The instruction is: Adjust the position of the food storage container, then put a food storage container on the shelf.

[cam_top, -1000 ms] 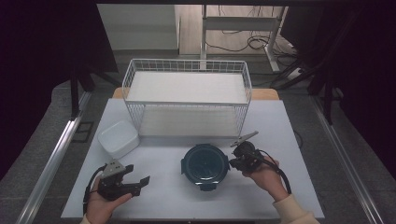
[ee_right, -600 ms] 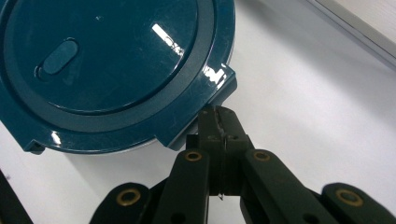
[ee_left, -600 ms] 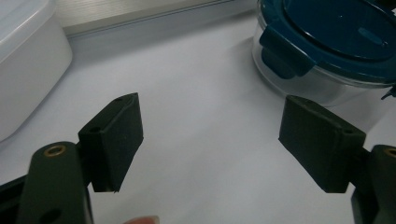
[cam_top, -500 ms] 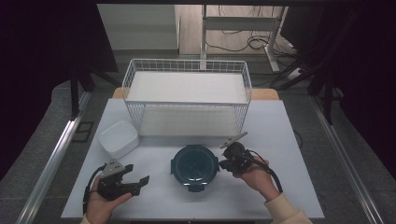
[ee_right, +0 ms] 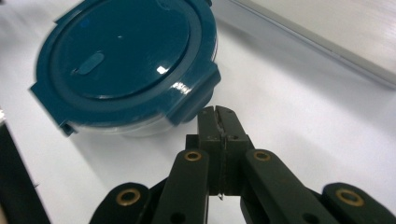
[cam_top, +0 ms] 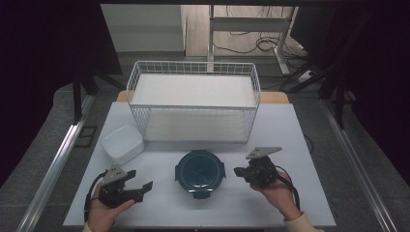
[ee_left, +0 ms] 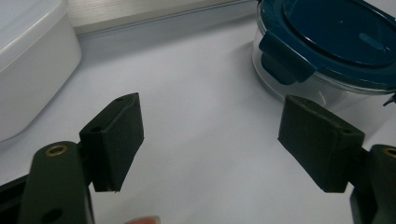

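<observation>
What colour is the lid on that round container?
Dark teal blue lid, clearest in the right gripper view.

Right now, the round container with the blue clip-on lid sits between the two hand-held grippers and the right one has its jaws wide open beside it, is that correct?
Not quite: the right hand-held gripper has its jaws shut, as the right gripper view shows. The round container with the blue clip-on lid does sit between it and the left hand-held gripper, whose jaws stand open.

Left tongs (ee_left: 210, 140) agape, right tongs (ee_right: 218, 116) closed
</observation>
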`<move>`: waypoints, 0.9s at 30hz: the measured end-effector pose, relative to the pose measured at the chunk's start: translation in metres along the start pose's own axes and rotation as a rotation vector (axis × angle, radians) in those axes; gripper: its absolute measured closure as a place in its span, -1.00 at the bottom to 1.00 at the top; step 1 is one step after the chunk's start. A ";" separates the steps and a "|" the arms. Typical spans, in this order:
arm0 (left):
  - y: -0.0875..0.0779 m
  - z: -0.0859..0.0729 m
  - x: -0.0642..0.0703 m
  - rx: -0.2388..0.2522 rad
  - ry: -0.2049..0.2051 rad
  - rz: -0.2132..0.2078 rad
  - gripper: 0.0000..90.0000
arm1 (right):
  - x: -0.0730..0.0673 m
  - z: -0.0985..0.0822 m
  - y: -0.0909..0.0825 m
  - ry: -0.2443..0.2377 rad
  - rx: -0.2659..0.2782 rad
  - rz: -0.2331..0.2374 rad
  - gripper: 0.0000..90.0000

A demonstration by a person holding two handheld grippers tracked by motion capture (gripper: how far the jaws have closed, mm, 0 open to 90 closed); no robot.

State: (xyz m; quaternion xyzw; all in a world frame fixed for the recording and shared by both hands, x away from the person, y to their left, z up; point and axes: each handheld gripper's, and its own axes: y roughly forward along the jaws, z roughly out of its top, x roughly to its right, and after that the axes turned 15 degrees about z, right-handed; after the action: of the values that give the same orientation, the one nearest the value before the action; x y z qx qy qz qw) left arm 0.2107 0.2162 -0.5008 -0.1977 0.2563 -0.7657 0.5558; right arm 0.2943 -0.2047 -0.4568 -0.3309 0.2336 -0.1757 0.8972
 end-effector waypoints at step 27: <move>0.019 0.029 0.012 -0.024 -0.043 -0.090 -0.63 | -0.005 -0.023 0.000 0.154 0.160 0.081 -0.62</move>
State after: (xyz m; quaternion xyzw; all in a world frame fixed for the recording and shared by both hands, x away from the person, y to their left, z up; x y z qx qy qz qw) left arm 0.2381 0.1949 -0.4893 -0.2321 0.2440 -0.7823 0.5240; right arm 0.2780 -0.2141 -0.4712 -0.2343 0.3004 -0.1824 0.9064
